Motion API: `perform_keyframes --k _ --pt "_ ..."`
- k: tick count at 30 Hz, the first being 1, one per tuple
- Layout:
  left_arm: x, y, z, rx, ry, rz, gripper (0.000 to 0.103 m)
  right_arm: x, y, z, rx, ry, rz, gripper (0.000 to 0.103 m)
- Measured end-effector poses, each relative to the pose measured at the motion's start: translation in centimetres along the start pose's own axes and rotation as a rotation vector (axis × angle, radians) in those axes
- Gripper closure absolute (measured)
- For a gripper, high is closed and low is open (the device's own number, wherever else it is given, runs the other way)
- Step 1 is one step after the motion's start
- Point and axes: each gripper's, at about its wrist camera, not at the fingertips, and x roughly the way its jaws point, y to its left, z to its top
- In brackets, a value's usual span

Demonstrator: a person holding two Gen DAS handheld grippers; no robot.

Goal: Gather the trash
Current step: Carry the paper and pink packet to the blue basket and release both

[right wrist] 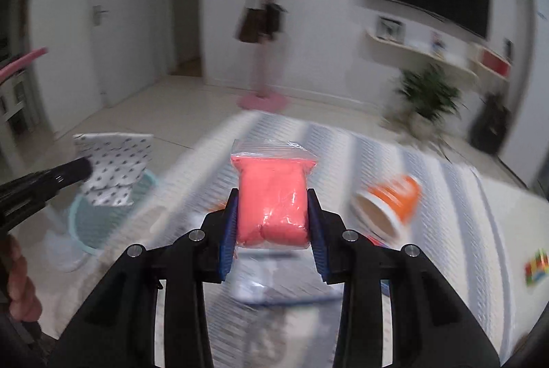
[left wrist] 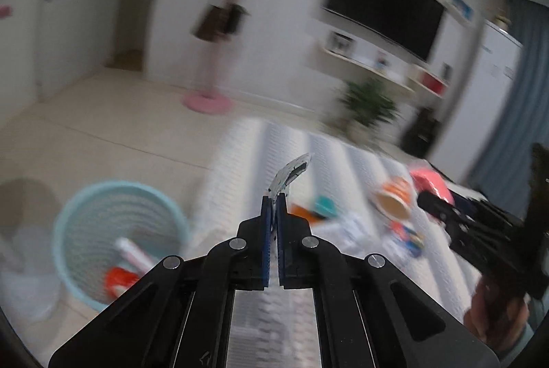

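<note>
Blurred table litter (left wrist: pixel 405 230) | spotted wrapper (left wrist: pixel 291 176) edge-on | pink bag (right wrist: pixel 271 200) base hidden

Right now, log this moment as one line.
left gripper: shut on patterned wrapper | right gripper: shut on pink-filled plastic bag | blue basket: partly filled | orange cup: on its side on mat

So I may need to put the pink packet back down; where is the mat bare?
The striped mat is bare beyond the pink packet, toward the plant. Crowded by the orange cup and below the right gripper.
</note>
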Motion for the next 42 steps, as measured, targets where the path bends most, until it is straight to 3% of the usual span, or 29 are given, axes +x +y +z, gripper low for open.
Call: perform_keyframes --k 8,15,20,24,29,31,33,36,42 --pt "-4.1 7.9 4.0 -0.065 -0.087 0.256 0.102 2.0 11.6 4.9 -0.143 -0.048 0.154 0.069" --pt "-3.2 14.4 3.1 -0.168 -0.043 0.399 0.102 7.3 18.2 4.9 -0.161 0.059 0.267 0.069" --pt "-0.6 17.4 1.3 -0.214 0.029 0.425 0.102 12.0 20.6 3.3 -0.145 0.17 0.298 0.069" --pt "1.0 19.3 -0.4 -0.239 0.084 0.431 0.102 16.2 22.0 0.9 -0.101 0.309 0.361 0.068" --pt "2.1 20.6 -1.9 -0.254 0.117 0.42 0.099 18.3 22.9 -0.6 -0.09 0.359 0.342 0.067" --pt "1.9 21.1 -2.2 -0.27 0.118 0.415 0.094 18.5 23.0 -0.6 -0.097 0.36 0.333 0.066" --pt "2.3 21.1 -2.4 -0.278 0.119 0.395 0.077 18.6 23.0 -0.7 -0.09 0.368 0.336 0.064" --pt "2.1 20.6 -2.4 -0.259 0.117 0.397 0.063 18.7 22.5 -0.6 -0.076 0.363 0.333 0.051" --pt "0.6 18.2 -1.2 -0.226 0.078 0.351 0.051 16.6 20.7 0.2 -0.048 0.332 0.351 0.05"
